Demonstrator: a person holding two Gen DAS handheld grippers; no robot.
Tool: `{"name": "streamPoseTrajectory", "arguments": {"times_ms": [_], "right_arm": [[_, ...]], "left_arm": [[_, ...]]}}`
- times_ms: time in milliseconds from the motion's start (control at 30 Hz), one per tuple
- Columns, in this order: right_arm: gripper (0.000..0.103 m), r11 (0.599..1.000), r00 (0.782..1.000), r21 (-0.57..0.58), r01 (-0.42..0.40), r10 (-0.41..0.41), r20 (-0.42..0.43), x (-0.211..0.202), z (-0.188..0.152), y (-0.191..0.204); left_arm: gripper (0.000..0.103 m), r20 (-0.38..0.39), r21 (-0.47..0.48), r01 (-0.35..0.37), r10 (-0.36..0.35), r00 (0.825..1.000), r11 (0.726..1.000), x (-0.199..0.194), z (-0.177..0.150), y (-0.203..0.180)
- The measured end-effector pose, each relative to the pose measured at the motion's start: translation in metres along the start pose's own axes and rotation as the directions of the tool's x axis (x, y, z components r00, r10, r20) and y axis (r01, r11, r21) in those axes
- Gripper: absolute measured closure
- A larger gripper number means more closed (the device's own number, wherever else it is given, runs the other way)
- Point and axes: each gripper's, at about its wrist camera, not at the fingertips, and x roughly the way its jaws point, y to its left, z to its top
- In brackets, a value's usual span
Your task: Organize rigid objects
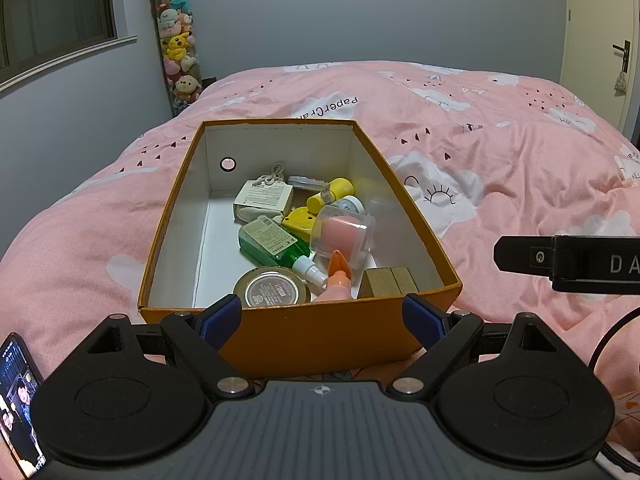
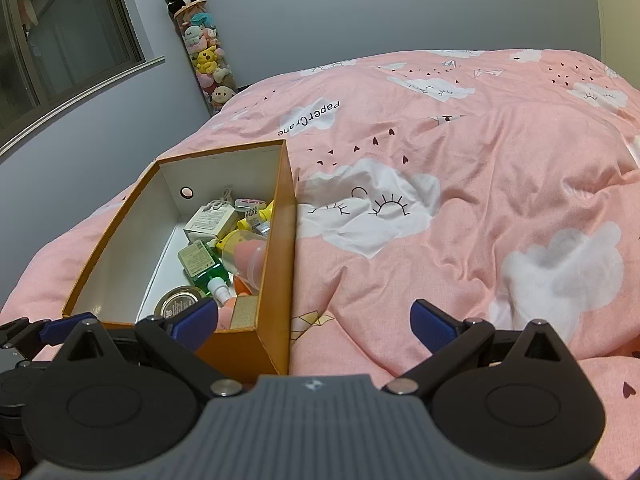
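Both grippers are hanging released and empty at the near end of an orange box (image 1: 320, 332) that is sitting on the pink duvet (image 1: 500, 168). Inside it, small rigid items are lying jumbled toward the right wall: a green bottle (image 1: 274, 242), a round tin (image 1: 272, 290), a clear cup (image 1: 344, 238), a yellow bottle (image 1: 332, 193) and a white carton (image 1: 264, 199). For the left gripper (image 1: 322, 318) the box is lying dead ahead at twelve o'clock, its long axis running straight away from the fingers. For the right gripper (image 2: 314, 320) the box (image 2: 280, 264) is sitting off at about ten o'clock. No loose item is showing on the duvet, so the left hand is probably the nearer one for any reach into the box.
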Motion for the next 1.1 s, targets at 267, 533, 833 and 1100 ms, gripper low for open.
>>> {"name": "streamPoseTrajectory", "arguments": {"times_ms": [267,533,833,1100], "right_arm": [[0.003,1.0,1.0,0.001,0.0,0.0,0.0,0.0001,-0.0001,-0.0002],[0.003,1.0,1.0,0.0,-0.001,0.001,0.0,0.0001,0.0,-0.0007],[0.003,1.0,1.0,0.002,-0.001,0.001,0.0,-0.0001,-0.0003,-0.0006],[0.003,1.0,1.0,0.002,-0.001,0.001,0.0,0.0,-0.0004,-0.0008]], "left_arm": [[0.0,-0.002,0.009,0.004,-0.004,1.0,1.0,0.0009,0.0004,-0.0011],[0.0,-0.003,0.025,0.008,-0.008,1.0,1.0,0.0014,0.0,-0.0028],[0.0,-0.002,0.037,0.01,-0.01,1.0,0.999,0.0013,0.0002,-0.0051],[0.0,-0.001,0.041,0.01,-0.01,1.0,0.999,0.0015,0.0003,-0.006]]}}
